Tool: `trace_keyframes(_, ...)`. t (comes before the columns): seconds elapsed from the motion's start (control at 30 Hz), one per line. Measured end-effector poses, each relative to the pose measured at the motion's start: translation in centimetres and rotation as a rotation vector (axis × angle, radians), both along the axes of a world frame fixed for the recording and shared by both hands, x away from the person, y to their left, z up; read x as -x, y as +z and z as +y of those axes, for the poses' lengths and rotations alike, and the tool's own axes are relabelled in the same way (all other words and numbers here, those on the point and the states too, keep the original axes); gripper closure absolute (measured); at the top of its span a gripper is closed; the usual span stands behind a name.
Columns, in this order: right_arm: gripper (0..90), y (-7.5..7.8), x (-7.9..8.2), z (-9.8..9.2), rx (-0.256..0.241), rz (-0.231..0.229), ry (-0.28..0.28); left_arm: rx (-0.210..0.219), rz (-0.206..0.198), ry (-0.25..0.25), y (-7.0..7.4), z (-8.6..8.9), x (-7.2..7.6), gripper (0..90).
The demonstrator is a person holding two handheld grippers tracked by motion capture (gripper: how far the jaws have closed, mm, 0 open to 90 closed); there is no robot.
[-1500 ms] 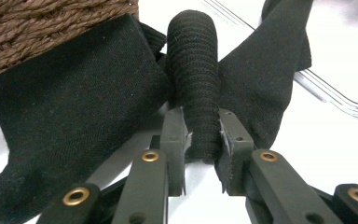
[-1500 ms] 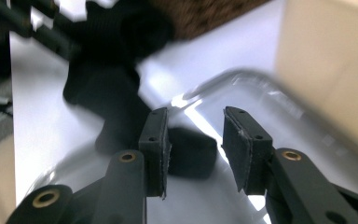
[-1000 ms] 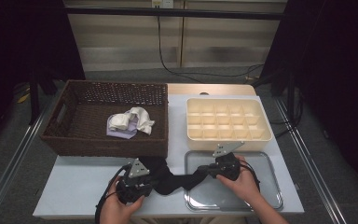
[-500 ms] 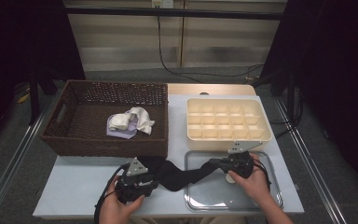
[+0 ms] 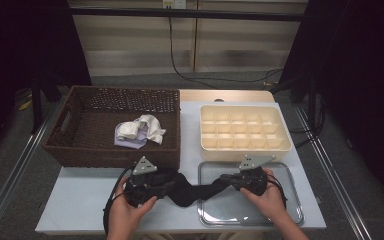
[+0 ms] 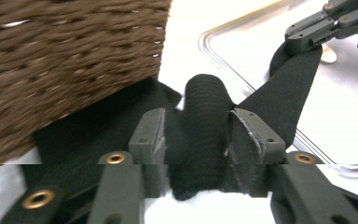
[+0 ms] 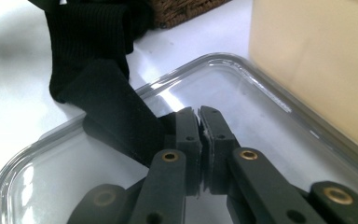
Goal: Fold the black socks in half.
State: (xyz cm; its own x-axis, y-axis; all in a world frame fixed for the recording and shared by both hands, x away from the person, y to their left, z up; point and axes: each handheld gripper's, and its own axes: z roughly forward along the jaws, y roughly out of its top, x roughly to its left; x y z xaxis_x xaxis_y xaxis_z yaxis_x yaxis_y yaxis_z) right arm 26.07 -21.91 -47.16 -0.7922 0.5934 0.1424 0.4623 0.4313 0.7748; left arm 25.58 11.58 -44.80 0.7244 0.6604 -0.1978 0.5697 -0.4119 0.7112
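A black sock [image 5: 192, 191] hangs stretched between my two grippers at the table's front edge. My left gripper [image 5: 166, 186] is shut on the ribbed cuff end [image 6: 205, 102], which bulges up between its jaws [image 6: 204, 135]. My right gripper [image 5: 226, 178] is shut on the other, flat end of the sock [image 7: 107, 98], pinched low over the metal tray [image 5: 280, 212]. In the right gripper view the jaws [image 7: 199, 121] press together on that fabric. The left gripper view shows the right gripper [image 6: 303, 41] farther off, holding the taut band.
A brown wicker basket [image 5: 105, 152] at the left rear holds white and lilac cloths [image 5: 140, 131]. A cream compartment box [image 5: 245, 130] stands behind the tray. The basket wall [image 6: 65, 70] is close to my left gripper. The tray's rim [image 7: 242, 70] runs beside the box.
The right gripper has drawn its end of the sock to the right over the tray, so the sock went from bunched to stretched. The left gripper has stayed almost in place.
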Motion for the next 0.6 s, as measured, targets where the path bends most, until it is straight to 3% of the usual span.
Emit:
trace_keyframes(0.1,86.7,0.0,0.3,-0.2,0.001,-0.003,-0.005,-0.024,0.030,-0.030,-0.3,-0.6,-0.1,70.4)
trace_keyframes(0.17,87.0,0.3,0.5,-0.7,-0.001,-0.017,-0.023,-0.039,0.023,-0.049,-0.3,-1.0,0.1,74.6)
trace_keyframes(0.3,87.7,1.1,0.8,-2.1,-0.029,-0.055,-0.078,-0.053,0.028,-0.077,-0.3,-1.5,0.2,79.1)
trace_keyframes(0.4,87.8,1.7,1.0,-3.0,-0.058,-0.110,-0.111,-0.052,0.005,-0.078,-0.1,-1.8,0.2,79.9)
trace_keyframes(0.47,87.8,2.0,1.2,-3.4,-0.055,-0.115,-0.108,-0.051,0.018,-0.085,0.0,-1.7,0.2,79.8)
trace_keyframes(0.6,81.2,1.6,1.5,-3.5,0.005,-0.095,-0.099,-0.055,0.037,-0.104,-0.5,-2.1,0.6,79.8)
